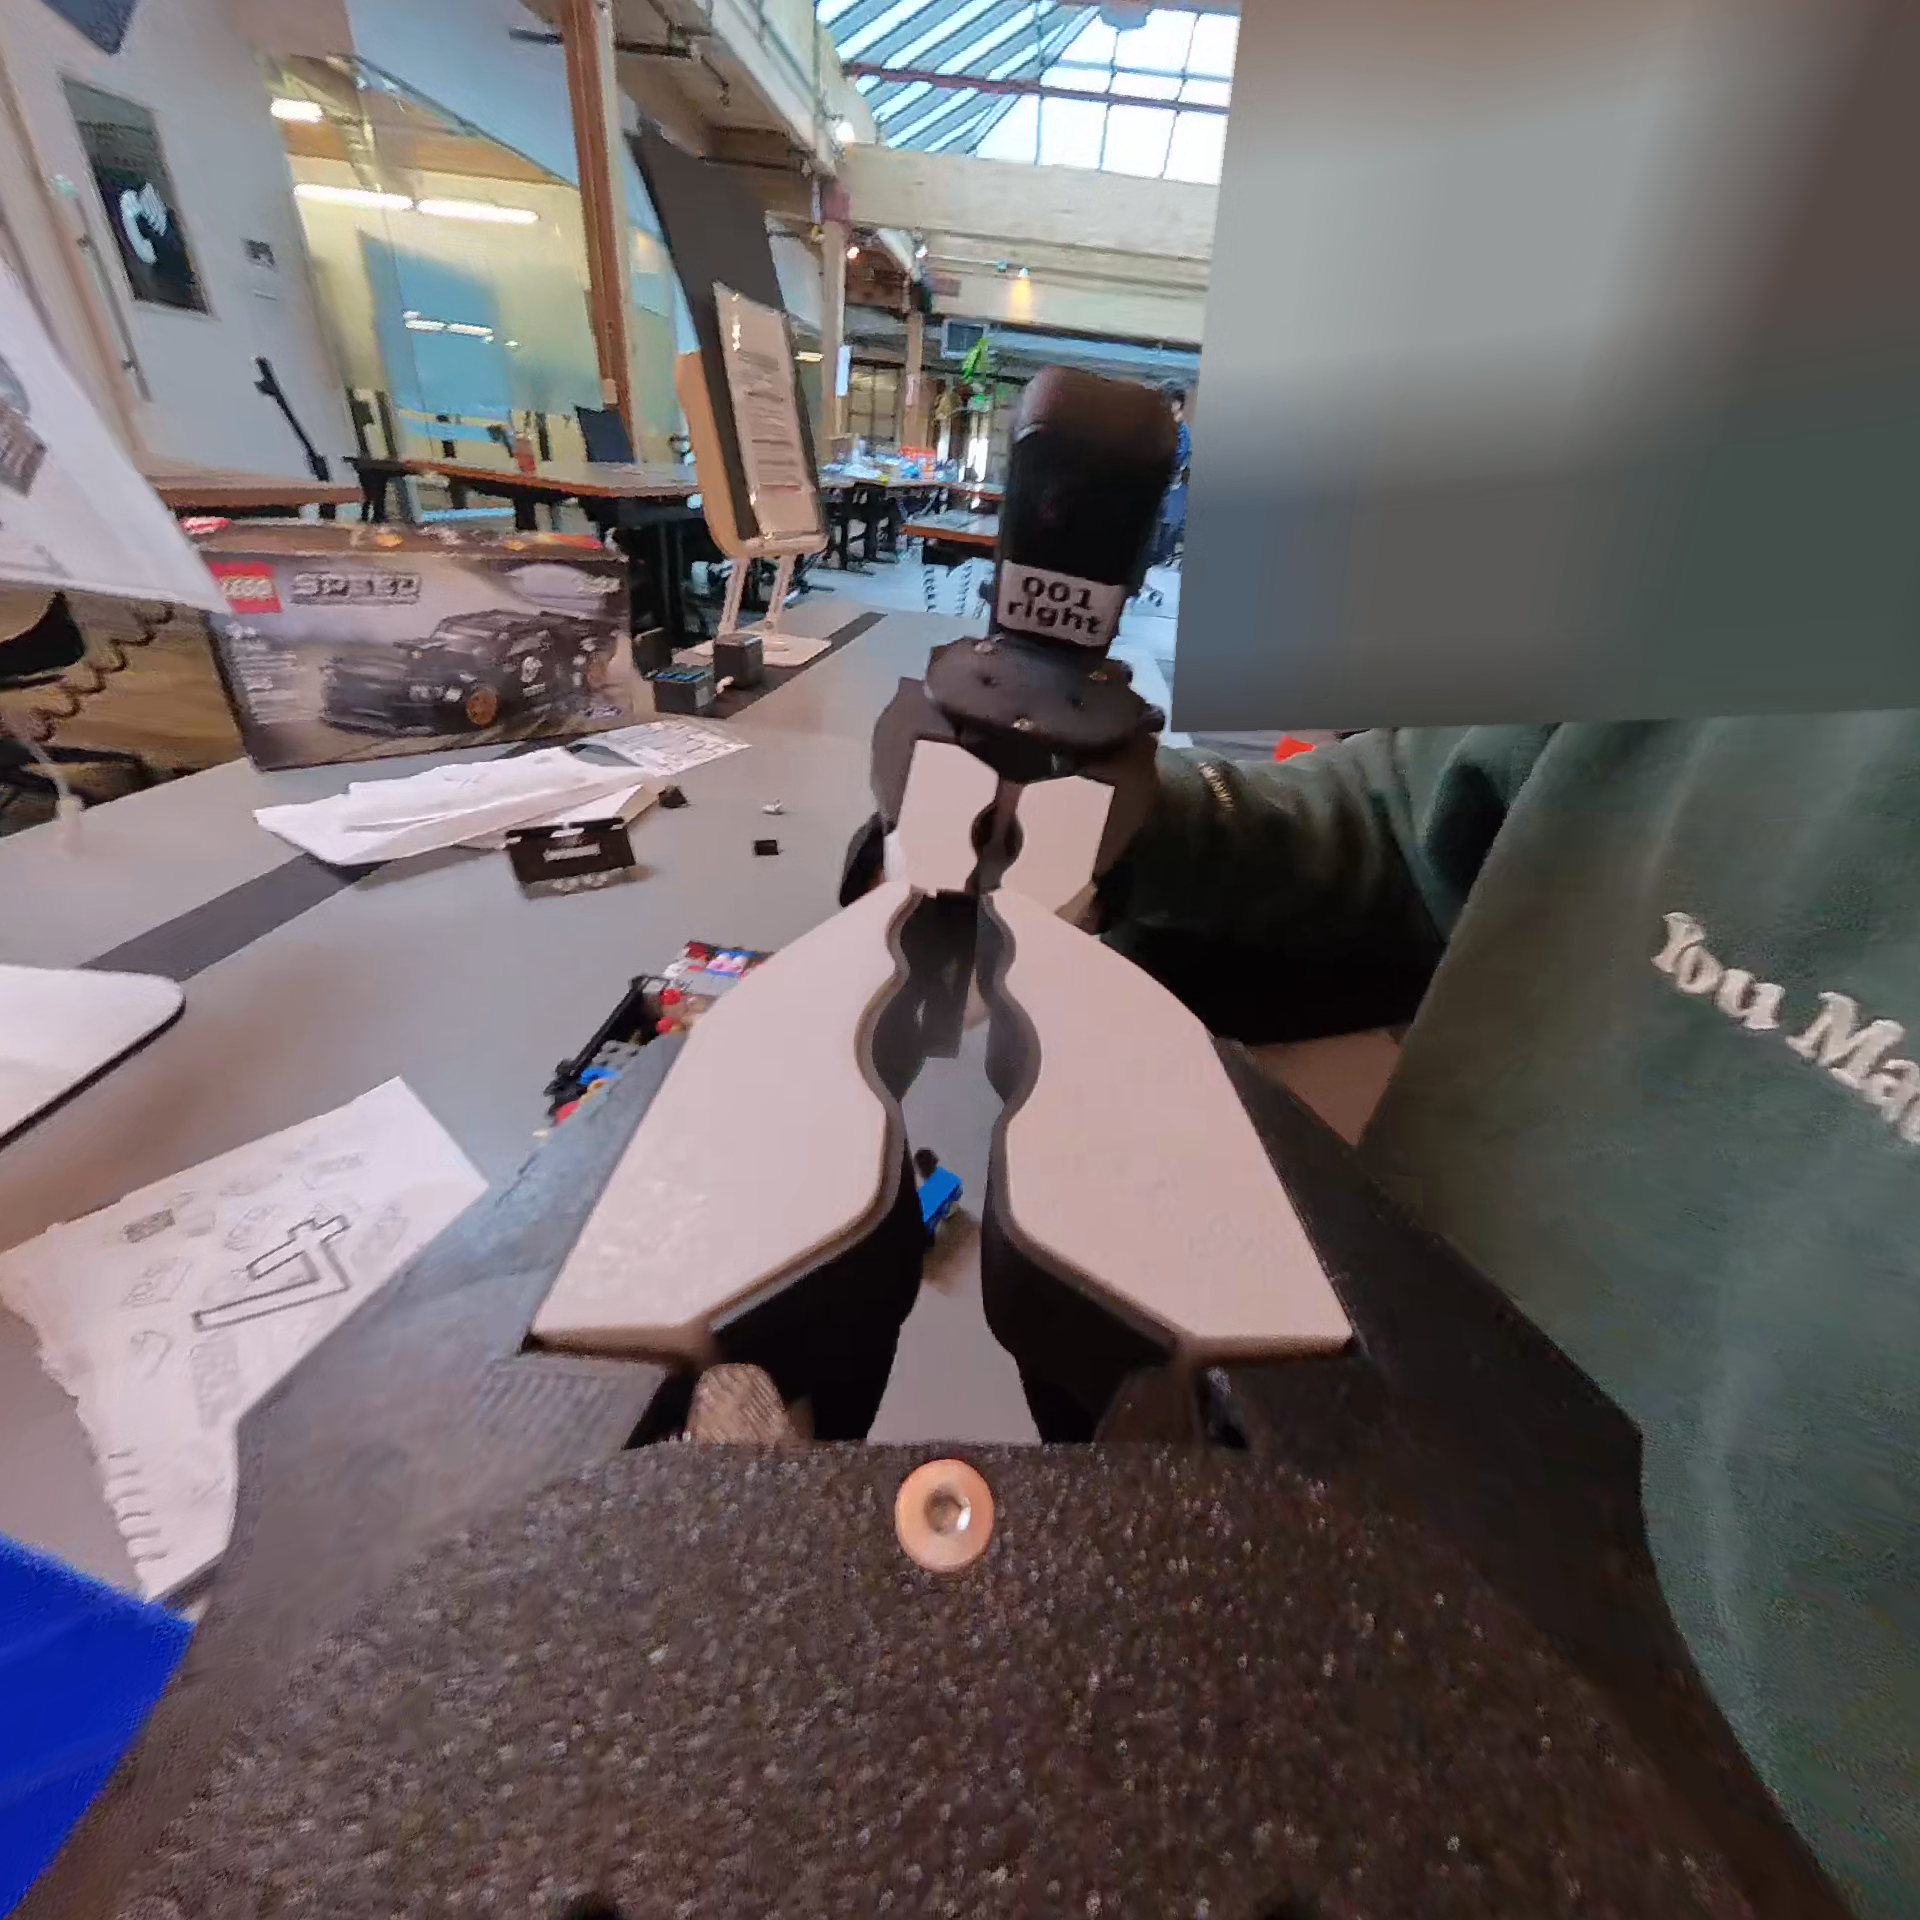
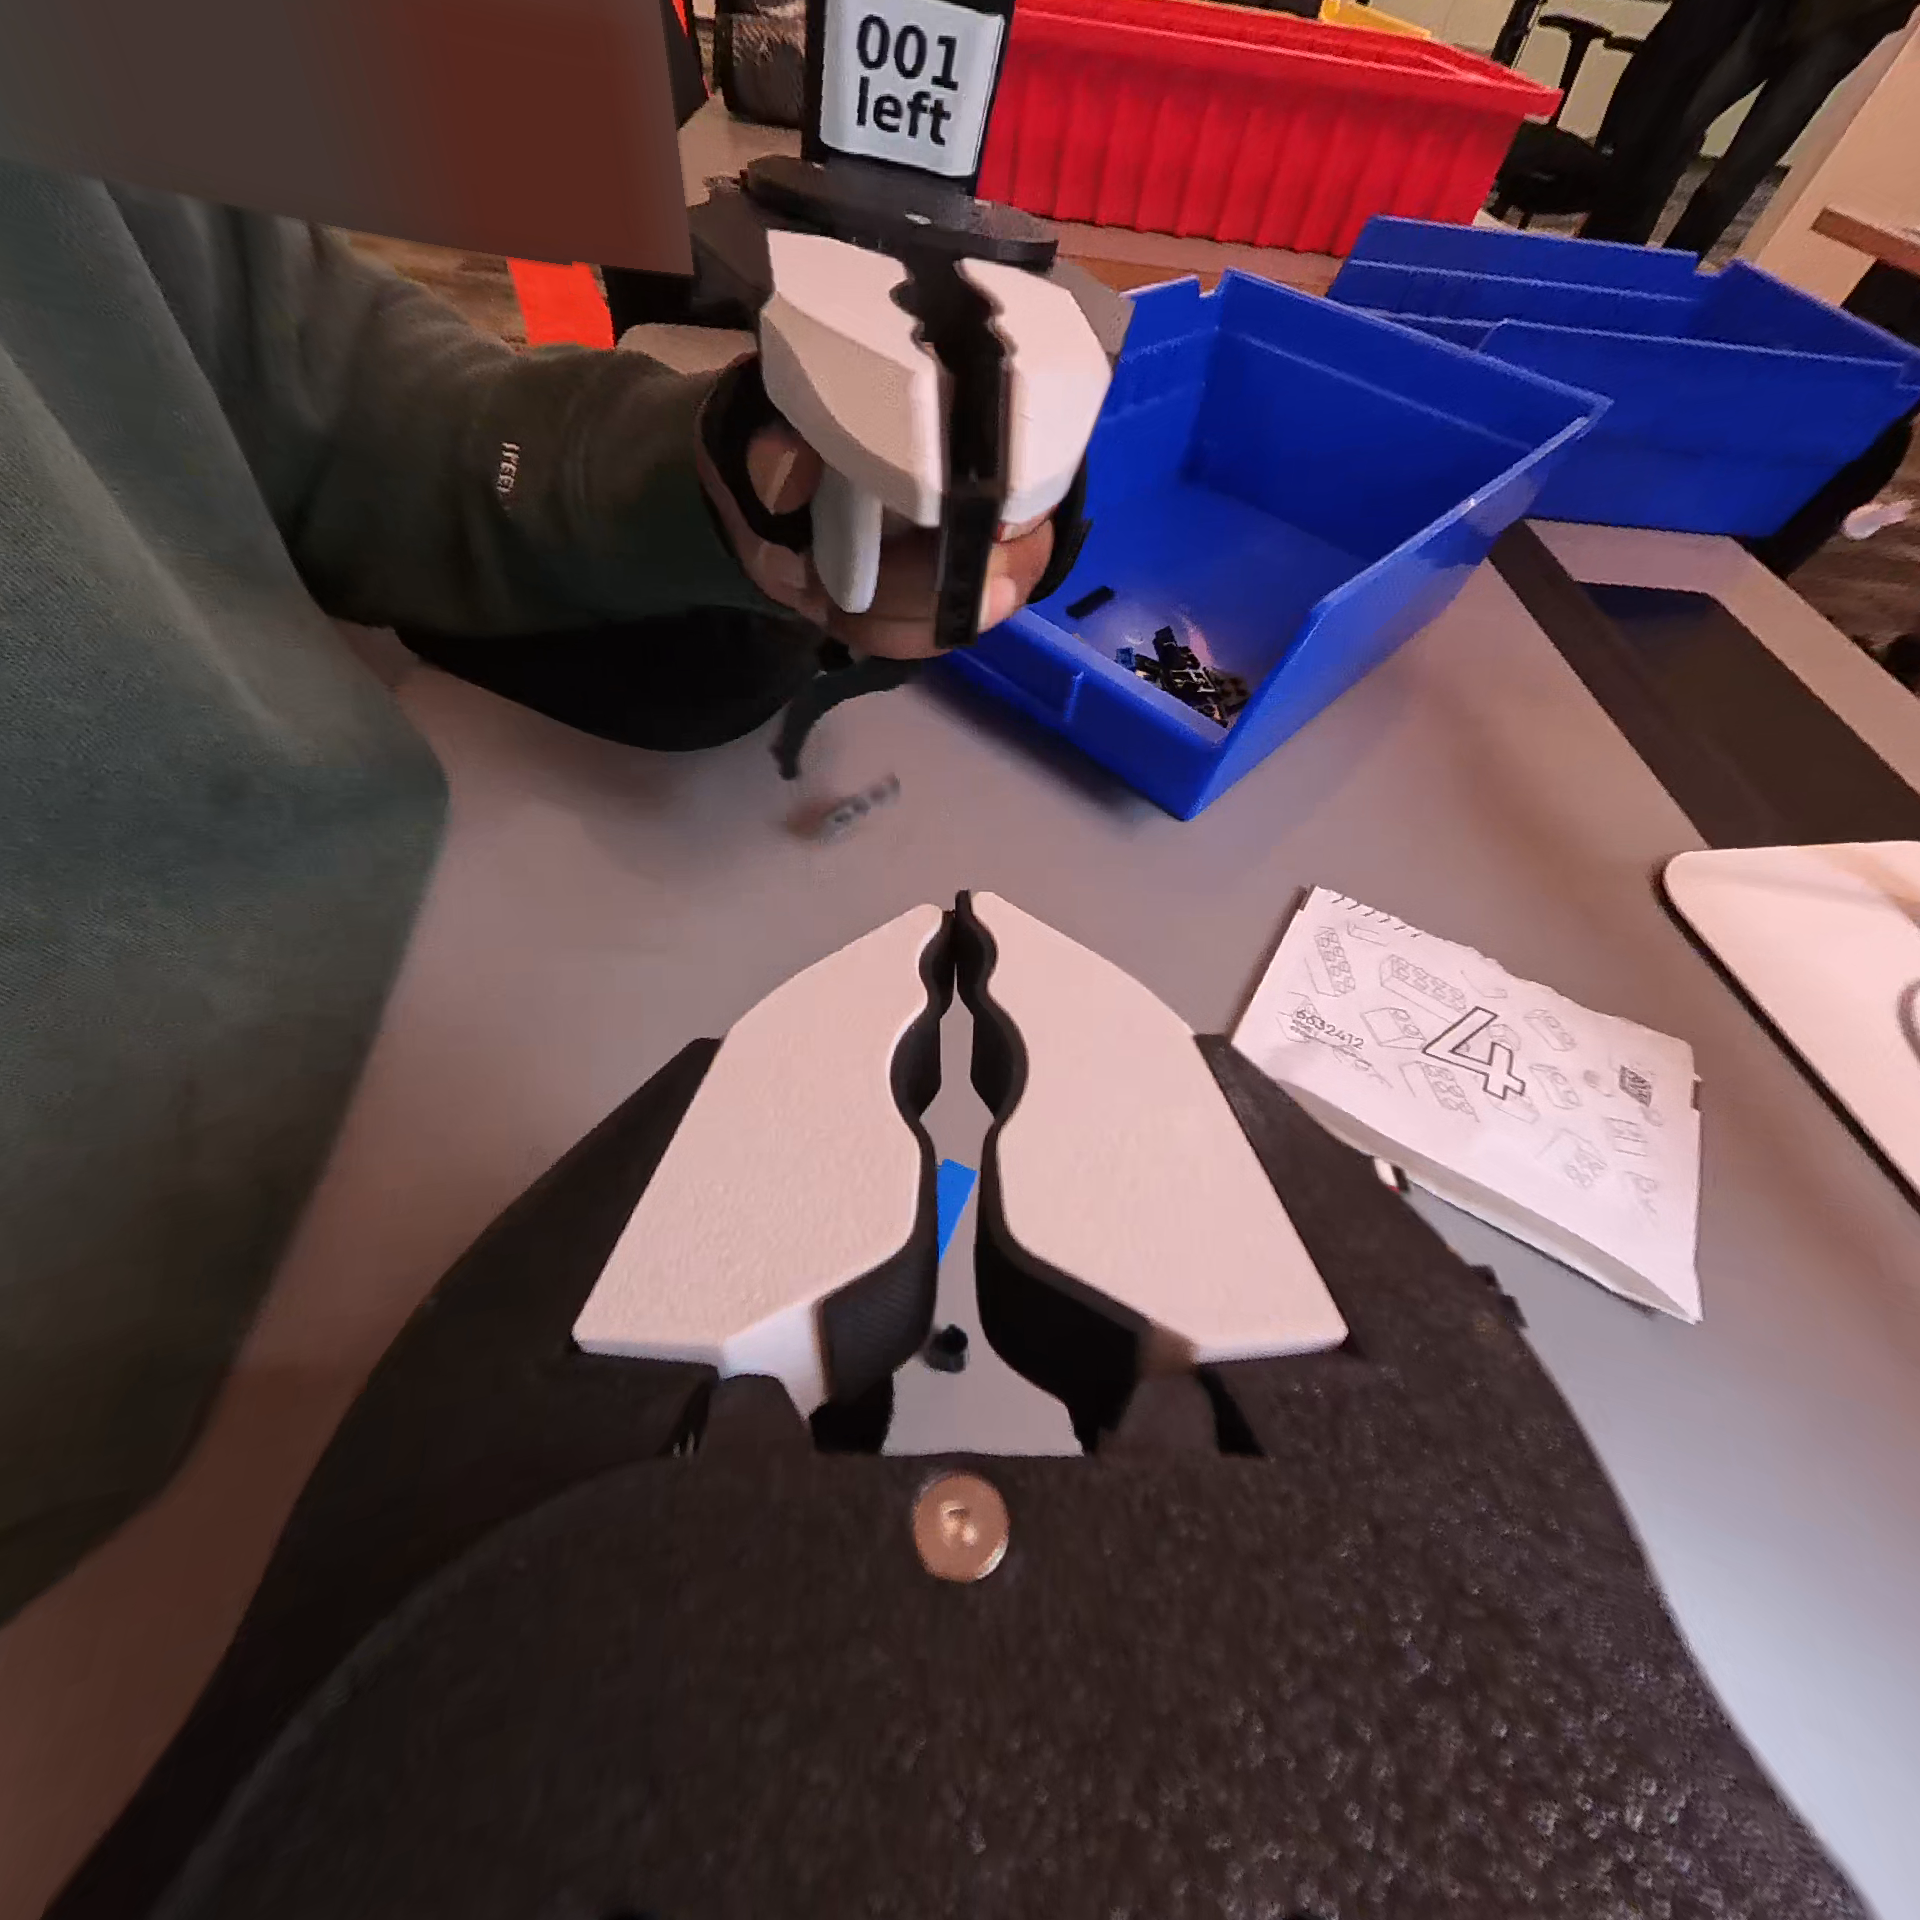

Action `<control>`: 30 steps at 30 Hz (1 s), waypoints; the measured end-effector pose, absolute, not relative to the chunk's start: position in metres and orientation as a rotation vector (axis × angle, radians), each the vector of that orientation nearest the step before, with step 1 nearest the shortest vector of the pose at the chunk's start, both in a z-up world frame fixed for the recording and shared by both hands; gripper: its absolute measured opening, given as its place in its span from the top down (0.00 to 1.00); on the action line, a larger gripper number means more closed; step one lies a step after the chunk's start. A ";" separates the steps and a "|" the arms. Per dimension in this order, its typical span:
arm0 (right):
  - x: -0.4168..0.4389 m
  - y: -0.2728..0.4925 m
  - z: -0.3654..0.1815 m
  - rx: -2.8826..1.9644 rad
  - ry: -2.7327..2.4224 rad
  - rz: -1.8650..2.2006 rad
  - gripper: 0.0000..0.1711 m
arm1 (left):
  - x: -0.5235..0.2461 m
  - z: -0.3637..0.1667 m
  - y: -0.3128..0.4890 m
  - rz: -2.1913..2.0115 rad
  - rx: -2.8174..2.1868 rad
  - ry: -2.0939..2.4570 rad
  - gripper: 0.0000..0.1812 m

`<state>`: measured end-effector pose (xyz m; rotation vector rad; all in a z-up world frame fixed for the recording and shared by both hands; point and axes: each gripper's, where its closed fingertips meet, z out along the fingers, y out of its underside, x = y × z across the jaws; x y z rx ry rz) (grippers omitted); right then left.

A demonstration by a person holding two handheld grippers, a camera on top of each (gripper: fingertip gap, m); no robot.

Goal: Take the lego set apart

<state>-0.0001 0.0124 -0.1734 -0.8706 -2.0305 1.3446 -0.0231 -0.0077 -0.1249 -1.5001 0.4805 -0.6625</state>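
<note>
The half-dismantled lego model, black with coloured bricks, lies on the grey table, partly hidden behind my left finger. My left gripper is held above the table and is shut on a thin black lego piece that sticks out below its tips. It shows in the right wrist view, pointing down. My right gripper has its tips together with nothing visible between them. It faces the left one. A loose blue brick lies on the table below the fingers. A black curved piece and a blurred small piece lie under the left hand.
A blue bin holding several dark pieces stands beyond the left gripper, with a second blue bin and a red bin behind. A numbered paper bag, a white board, the lego box and instruction sheets lie around. One gripper's finger ends stand about 6 centimeters off the other's.
</note>
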 end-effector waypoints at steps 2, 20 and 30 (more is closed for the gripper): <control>-0.002 0.016 -0.181 -0.894 -2.050 1.312 1.00 | -0.030 -0.127 -0.005 -0.655 -1.519 0.459 0.95; -0.011 0.008 -0.213 -0.983 -2.137 1.274 0.98 | -0.200 -0.192 -0.046 0.199 -2.358 -0.105 0.90; -0.003 0.014 -0.196 -0.960 -2.098 1.277 0.99 | -0.189 -0.236 -0.079 0.186 -2.596 -0.115 0.70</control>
